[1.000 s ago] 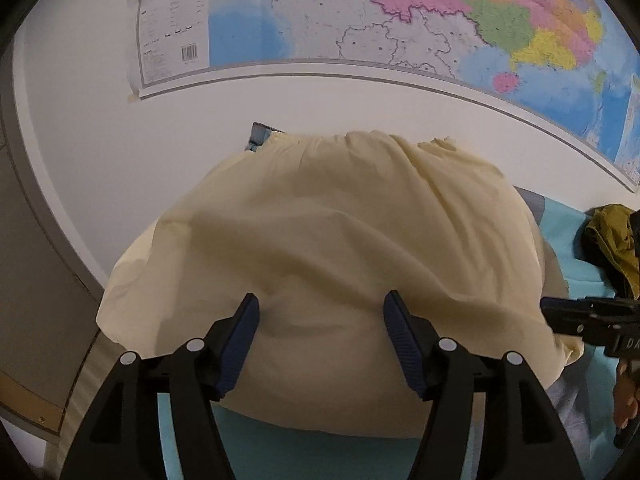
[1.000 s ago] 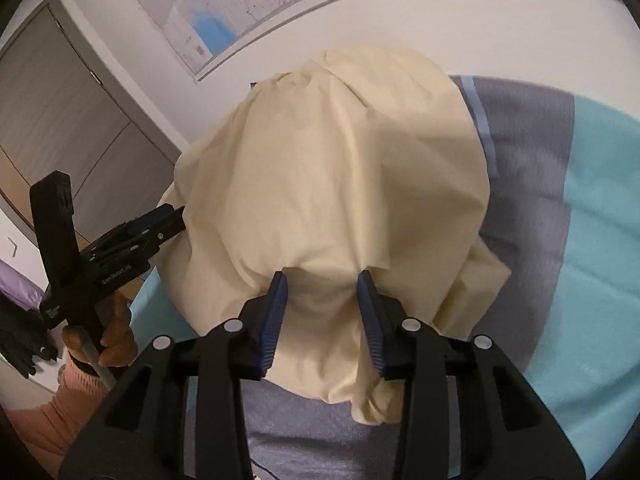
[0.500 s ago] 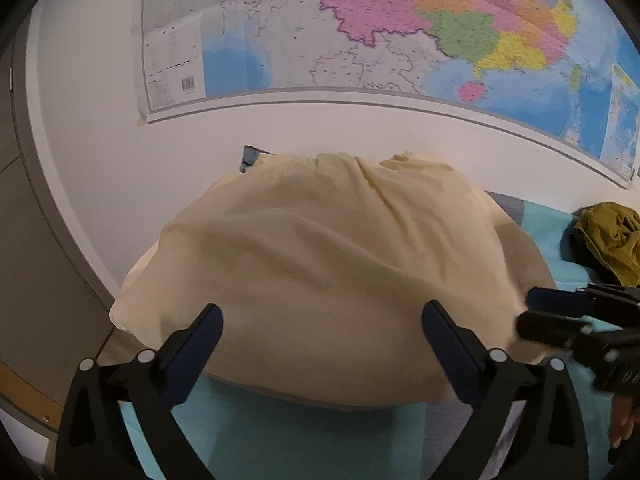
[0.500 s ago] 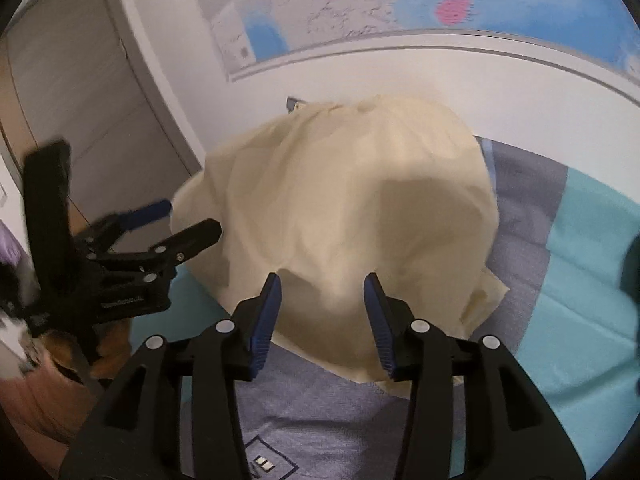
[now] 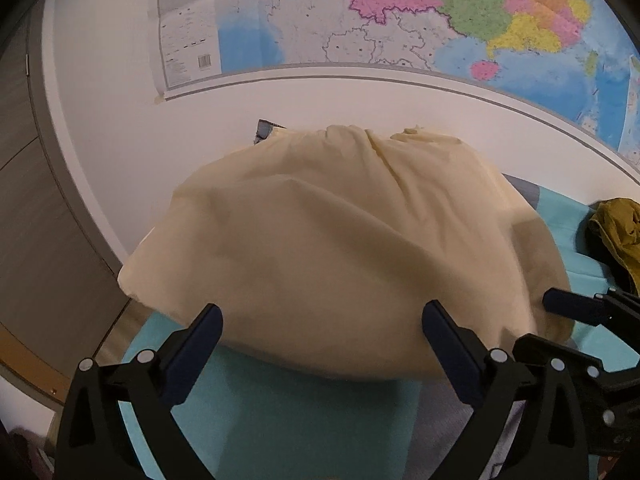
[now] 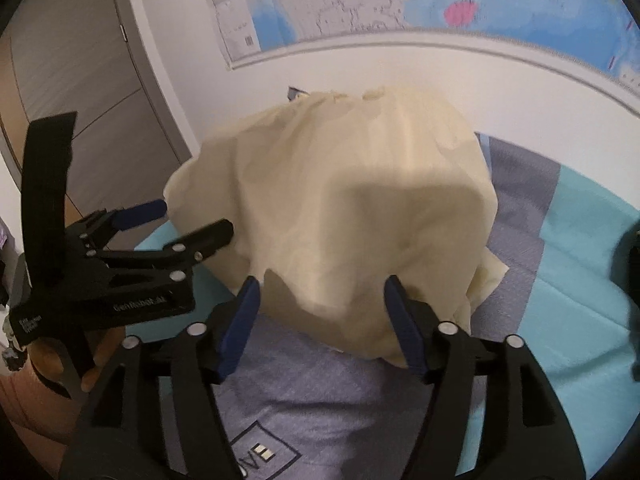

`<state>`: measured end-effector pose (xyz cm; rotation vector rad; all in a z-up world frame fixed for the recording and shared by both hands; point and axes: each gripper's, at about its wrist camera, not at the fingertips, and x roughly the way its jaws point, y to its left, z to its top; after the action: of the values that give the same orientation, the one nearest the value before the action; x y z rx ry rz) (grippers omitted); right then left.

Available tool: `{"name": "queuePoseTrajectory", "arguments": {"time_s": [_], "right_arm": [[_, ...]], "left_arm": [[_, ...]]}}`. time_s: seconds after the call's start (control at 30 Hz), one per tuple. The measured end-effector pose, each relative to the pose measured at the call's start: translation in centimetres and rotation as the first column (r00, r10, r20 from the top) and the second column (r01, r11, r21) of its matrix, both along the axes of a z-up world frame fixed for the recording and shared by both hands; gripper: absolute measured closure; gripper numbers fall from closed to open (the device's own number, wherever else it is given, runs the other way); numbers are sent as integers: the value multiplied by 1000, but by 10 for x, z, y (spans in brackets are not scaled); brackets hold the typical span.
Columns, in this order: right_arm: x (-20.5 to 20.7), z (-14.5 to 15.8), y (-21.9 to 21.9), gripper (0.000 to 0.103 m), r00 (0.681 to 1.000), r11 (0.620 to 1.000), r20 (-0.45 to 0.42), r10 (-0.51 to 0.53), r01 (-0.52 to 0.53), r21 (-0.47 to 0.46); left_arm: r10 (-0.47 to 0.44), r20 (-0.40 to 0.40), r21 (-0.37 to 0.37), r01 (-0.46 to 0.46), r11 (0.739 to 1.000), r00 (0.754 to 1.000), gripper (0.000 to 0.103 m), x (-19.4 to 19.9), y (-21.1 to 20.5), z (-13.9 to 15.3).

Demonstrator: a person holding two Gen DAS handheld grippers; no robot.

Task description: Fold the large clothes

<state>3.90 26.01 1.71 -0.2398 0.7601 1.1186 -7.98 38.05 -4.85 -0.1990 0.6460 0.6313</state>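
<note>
Cream garment (image 5: 340, 248) heaped on bed (image 5: 280, 412) below wall map (image 5: 400, 12). Left gripper (image 5: 322, 330) fully spread, pinching nothing. Right gripper (image 6: 322, 316) just opening, fingers clear of garment.

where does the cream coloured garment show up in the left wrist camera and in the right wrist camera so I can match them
Left wrist view: the cream garment fills the centre, beyond the open left gripper.
Right wrist view: it sits centre, just beyond the open right gripper.
Shared landmark: the wall map above it.
</note>
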Motion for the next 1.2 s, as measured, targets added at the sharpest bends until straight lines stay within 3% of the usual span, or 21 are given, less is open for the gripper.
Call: {"name": "queuePoseTrajectory", "arguments": {"time_s": [0.27,0.43,0.6,1.2], "right_arm": [[-22,13,-23,19,998,999,61,-22,19,44],[-32,14,-37,17,997,997,65,-44,40,60],[-42,21,-51,5,994,994,84,-63,55,93],[-70,29,-86,5,992,990,103,-77,64,125]], "left_arm": [[54,26,-22,-54,998,998,7,-25,-23,4],[64,49,-1,-64,998,997,7,-40,-40,11],[79,76,0,-79,997,994,7,-54,-55,19],[101,97,39,-105,994,990,7,-82,-90,31]]}}
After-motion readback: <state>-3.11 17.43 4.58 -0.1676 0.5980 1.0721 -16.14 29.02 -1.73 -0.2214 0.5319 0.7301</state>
